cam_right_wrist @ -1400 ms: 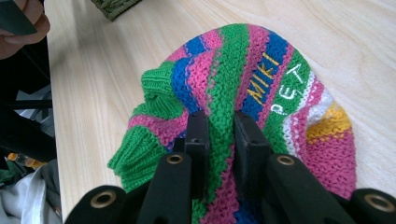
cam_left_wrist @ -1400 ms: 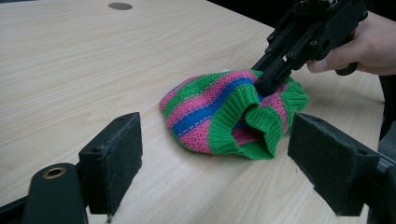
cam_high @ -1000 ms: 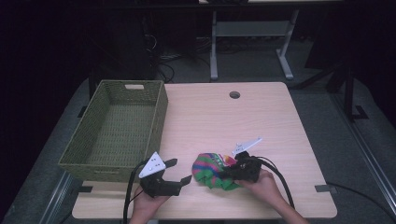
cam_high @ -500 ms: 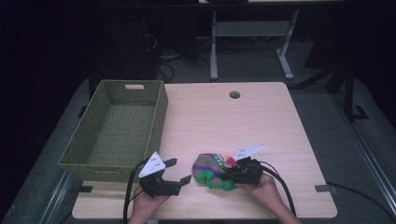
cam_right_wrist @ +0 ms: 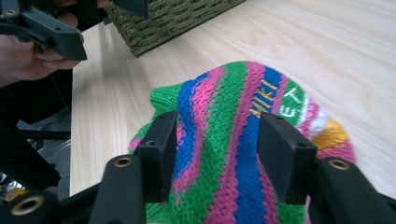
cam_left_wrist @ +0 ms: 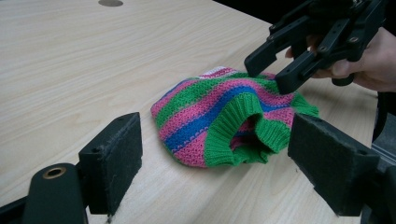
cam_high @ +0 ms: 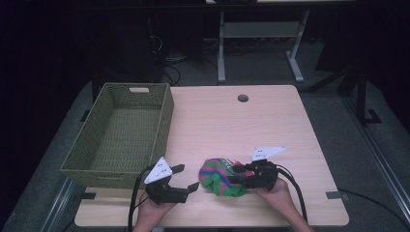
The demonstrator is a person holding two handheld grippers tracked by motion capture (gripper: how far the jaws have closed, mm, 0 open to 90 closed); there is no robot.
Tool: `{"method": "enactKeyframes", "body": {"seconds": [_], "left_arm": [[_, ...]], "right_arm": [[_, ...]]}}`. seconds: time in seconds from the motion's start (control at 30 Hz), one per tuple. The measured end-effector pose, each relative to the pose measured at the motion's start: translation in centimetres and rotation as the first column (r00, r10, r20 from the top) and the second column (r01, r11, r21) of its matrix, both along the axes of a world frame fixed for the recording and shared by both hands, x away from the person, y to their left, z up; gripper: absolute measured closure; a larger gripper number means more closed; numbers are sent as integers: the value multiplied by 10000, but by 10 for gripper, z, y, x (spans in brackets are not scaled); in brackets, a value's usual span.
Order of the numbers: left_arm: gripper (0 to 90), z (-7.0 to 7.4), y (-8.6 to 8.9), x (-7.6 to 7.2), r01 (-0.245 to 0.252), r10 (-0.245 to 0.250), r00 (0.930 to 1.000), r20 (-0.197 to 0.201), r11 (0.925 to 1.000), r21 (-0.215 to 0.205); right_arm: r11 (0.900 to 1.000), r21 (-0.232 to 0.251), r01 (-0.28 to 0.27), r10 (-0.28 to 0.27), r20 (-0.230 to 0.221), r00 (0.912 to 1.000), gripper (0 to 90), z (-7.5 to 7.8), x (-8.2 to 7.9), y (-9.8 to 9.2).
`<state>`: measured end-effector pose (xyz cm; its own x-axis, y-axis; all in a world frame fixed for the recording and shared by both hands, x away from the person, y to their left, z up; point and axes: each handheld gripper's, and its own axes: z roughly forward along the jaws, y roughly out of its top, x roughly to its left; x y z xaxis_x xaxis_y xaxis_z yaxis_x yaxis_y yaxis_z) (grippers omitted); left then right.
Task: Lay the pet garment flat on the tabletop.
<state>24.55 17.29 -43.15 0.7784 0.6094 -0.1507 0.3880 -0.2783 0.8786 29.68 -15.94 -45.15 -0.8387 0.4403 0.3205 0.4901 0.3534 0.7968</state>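
A striped knitted hat (cam_high: 221, 176) in green, pink and blue is seen lying on the wooden table (cam_high: 227, 121), in the lower middle of the high view, close to the table's near edge. In the left gripper view the hat (cam_left_wrist: 224, 119) sits at the centre of the frame, its green ribbed cuff turned toward the camera. Yellow letters are seen on a blue stripe in the right gripper view, where the hat (cam_right_wrist: 233, 140) takes up the lower centre.

The right gripper (cam_high: 238, 175) is held at the hat's right side in the high view. Its jaws have just been opening and are now seen standing apart, set over the knit with the fabric between them; the pads are not pressed on it. In the left gripper view the same tool (cam_left_wrist: 275, 70) is found at the upper right, its tips resting at the top of the hat.

The left gripper (cam_high: 186, 178) is seen at the lower left of the high view, just left of the hat and clear of it. Its jaws are spread wide, with nothing between them.

A green woven basket (cam_high: 121, 135) is placed at the left of the table.
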Motion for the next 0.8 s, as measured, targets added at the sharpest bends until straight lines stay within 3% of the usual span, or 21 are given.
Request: {"method": "enactKeyframes", "body": {"seconds": [0.23, 0.33, 0.43, 0.6, 0.7, 0.8], "left_arm": [[174, 1, -1, -1, -129, 129, 9999, 88, 9999, -50], [174, 0, -1, 0, -129, 130, 9999, 45, 9999, -66], [174, -1, -1, 1, -116, 116, 9999, -42, 9999, -33], [174, -1, -3, 1, -71, 71, 10000, -21, 10000, -23], [174, -2, -3, 1, -43, 43, 9999, -99, 10000, -4], [174, -2, -3, 2, -11, 11, 9998, -175, 10000, -4]], "right_arm": [[9988, 475, -107, 85, 453, 9989, 474, 12, -4, -6], [9935, 583, -978, 924, 894, 9917, 526, 30, -14, 1], [9880, 379, -1494, 1441, 1164, 9827, 552, 40, -23, 11], [9737, -709, -2164, 2238, 1231, 9668, 578, 35, -31, 31], [9650, -966, -2437, 2521, 863, 9639, 579, 26, -29, 40], [9585, -1638, -2333, 2448, 539, 9681, 606, 13, -26, 46]]}}
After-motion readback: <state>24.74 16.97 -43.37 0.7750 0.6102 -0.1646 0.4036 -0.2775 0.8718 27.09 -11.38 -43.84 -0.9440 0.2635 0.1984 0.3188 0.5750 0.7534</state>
